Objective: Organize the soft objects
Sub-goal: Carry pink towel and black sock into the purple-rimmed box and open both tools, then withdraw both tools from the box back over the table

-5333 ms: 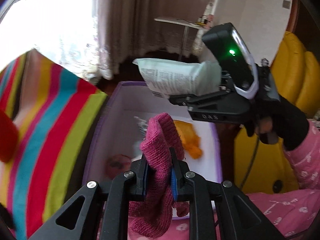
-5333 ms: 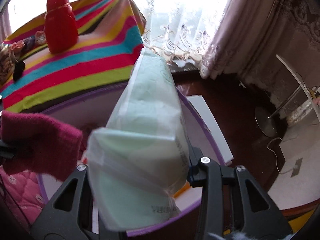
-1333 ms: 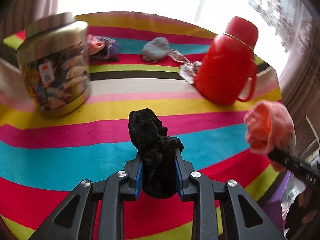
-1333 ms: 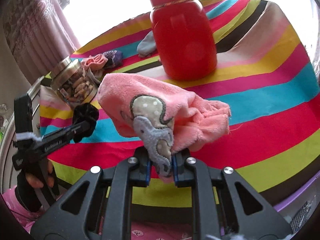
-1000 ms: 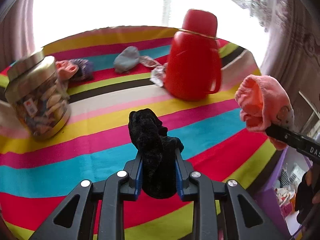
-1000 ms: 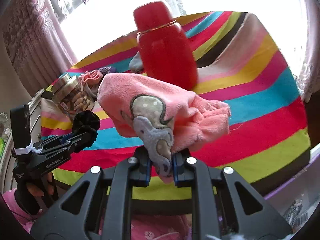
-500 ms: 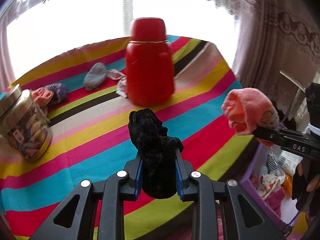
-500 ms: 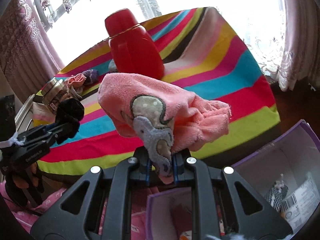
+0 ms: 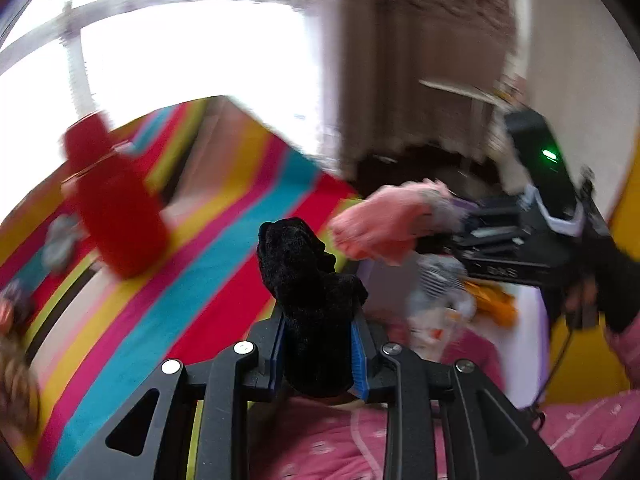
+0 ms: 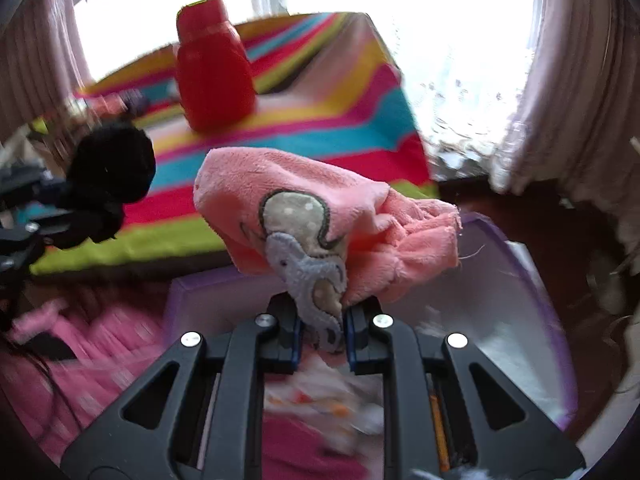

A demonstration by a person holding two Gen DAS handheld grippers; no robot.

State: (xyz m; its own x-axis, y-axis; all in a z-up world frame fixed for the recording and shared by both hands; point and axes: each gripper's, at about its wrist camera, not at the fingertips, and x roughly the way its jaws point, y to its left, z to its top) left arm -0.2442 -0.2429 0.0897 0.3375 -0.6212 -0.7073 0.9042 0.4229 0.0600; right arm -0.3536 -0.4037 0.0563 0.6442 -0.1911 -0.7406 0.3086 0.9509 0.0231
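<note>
Two grippers, left gripper (image 9: 318, 344) jaws clamped on black cloth (image 9: 308, 276), right gripper (image 10: 320, 330) jaws clamped on pink cloth (image 10: 320, 224), striped worktop (image 10: 320, 128) upper left, purple box (image 10: 520, 300) below, bright window (image 10: 420, 8) behind.

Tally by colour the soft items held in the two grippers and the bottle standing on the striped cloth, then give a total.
Black: 1, the black velvet item in the left gripper.
Pink: 1, the pink cloth in the right gripper.
Red: 1, the red bottle on the striped cloth.
Total: 3.
</note>
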